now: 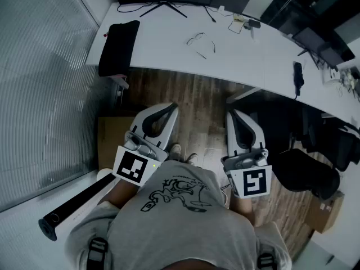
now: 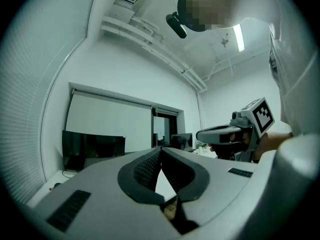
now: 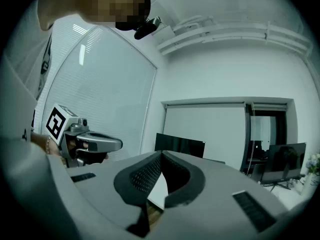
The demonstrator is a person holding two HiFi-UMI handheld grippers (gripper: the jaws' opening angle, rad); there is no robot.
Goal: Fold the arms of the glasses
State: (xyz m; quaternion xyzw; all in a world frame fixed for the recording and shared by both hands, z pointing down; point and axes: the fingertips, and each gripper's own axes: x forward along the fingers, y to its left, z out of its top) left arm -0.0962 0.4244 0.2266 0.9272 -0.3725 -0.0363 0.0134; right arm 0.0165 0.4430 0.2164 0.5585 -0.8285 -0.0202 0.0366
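The left gripper (image 1: 169,107) is held level, close to the body, with its jaws pressed together on nothing. The glasses (image 1: 198,41) lie well ahead on the white table (image 1: 247,55), beyond a strip of wooden floor (image 1: 197,94). From left to right they sit roughly between the two grippers, so neither is clearly nearer. Their arms look unfolded. The frame is too small to give its long axis. The right gripper (image 1: 232,114) is also level, closed and empty.
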